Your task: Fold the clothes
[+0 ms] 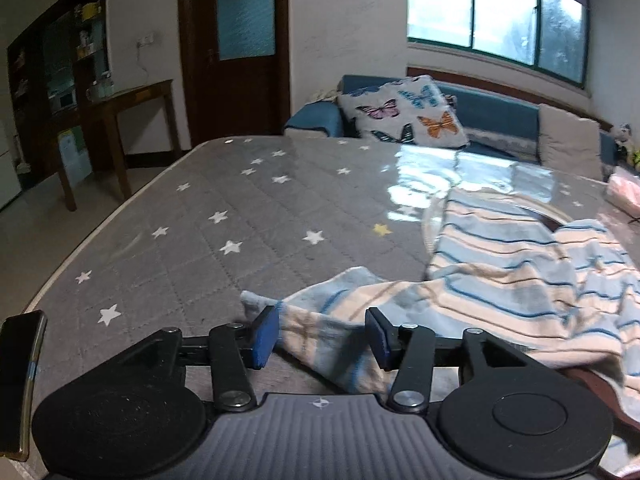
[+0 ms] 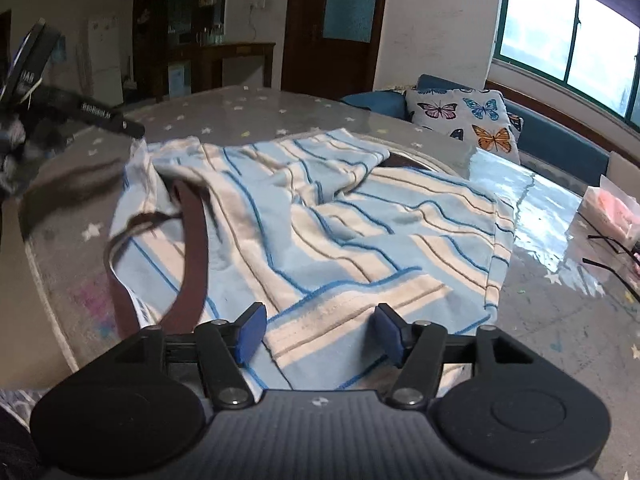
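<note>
While both jaws stand apart: neither hand-held gripper has a hold on anything.
Left hand-held gripper [image 1: 320, 336]: blue pads parted about halfway; a pointed corner of the striped garment [image 1: 500, 276] lies between them, and the pads do not seem to press it.
Right hand-held gripper [image 2: 318, 332]: opened to a like width, its pads astride the near hem of the same garment, cloth under and between them but not pinched.
Garment's place: spread and rumpled on the bench [image 1: 180, 216], which wears a grey star-print cover under a glossy clear sheet; seen from the right wrist it fills the middle of the bench, with a brown band [image 2: 192, 248] looping across its left part. Whether that band is trim or a separate strap I cannot tell.
How it will handle: my guess is light, soft and limp, a fleecy knit that sags and bunches wherever it is unsupported; the shiny sheet beneath likely lets it slide when dragged.
Where to take hold: at corners and hemmed edges, where the doubled cloth gives the pads something to bite, one hand-held gripper at each end of an edge.
Further out: a butterfly-print cushion [image 1: 404, 110] on a blue sofa beyond the bench.
</note>
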A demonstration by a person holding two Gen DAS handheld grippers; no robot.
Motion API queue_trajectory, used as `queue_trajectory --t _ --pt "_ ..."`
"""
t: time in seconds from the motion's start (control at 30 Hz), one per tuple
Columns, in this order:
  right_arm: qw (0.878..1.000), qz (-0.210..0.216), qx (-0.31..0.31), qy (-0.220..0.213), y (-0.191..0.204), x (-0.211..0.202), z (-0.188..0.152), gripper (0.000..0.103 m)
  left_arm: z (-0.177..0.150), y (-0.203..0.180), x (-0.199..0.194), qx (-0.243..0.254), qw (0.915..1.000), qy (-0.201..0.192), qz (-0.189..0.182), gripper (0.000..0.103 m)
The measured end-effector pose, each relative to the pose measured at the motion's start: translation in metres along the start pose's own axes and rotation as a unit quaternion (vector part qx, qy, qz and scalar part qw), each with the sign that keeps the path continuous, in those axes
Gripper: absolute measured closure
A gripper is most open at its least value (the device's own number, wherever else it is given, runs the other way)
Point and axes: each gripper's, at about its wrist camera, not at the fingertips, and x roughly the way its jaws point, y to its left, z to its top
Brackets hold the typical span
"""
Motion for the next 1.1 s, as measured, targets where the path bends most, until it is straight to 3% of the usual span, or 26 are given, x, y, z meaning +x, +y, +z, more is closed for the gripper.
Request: queue_trajectory --t 0.07,0.13,0.27,0.57,0.7,0.77,0.83,0.97,1.0,1.1 --pt "1.000 -0.001 0.000 0.005 0.000 0.002 -0.003 0.048 0.000 0.005 0.008 -0.005 0.9999 0.006 0.010 0.043" --pt "1.000 0.001 0.009 0.005 -0.002 0.002 -0.006 0.066 0.000 0.010 0.017 -0.013 0.9996 0.015 0.023 0.042" --pt "0.999 -0.006 0.031 -0.002 -0.011 -0.006 -0.005 0.093 0.002 0.020 0.026 -0.043 0.9984 0.032 0.019 0.042" --pt "0.991 -0.083 0.099 -0.021 -0.052 -0.034 -0.013 0.099 0.012 0.020 0.017 -0.069 0.9973 0.025 0.008 0.034" --pt "0.990 -0.076 0.119 -0.018 -0.060 -0.039 -0.016 0.093 0.014 0.011 0.026 -0.064 0.9970 0.040 0.014 0.033" --pt "0.992 -0.067 0.108 -0.021 -0.055 -0.041 -0.015 0.084 0.015 0.007 0.030 -0.066 0.9965 0.049 0.018 0.033" --pt "0.993 -0.055 0.098 -0.023 -0.048 -0.039 -0.013 0.066 0.016 0.005 0.033 -0.068 0.9961 0.053 0.018 0.032" --pt "0.998 -0.027 0.060 -0.024 -0.025 -0.031 -0.006 0.054 0.014 -0.004 0.039 -0.049 0.9958 0.067 0.039 0.031" --pt "0.998 -0.022 0.052 -0.023 -0.020 -0.028 -0.004 0.047 0.013 -0.006 0.042 -0.044 0.9955 0.071 0.043 0.031" --pt "0.999 -0.020 0.021 -0.019 -0.006 -0.019 -0.002 0.041 0.006 -0.005 0.043 -0.037 0.9947 0.081 0.052 0.032"
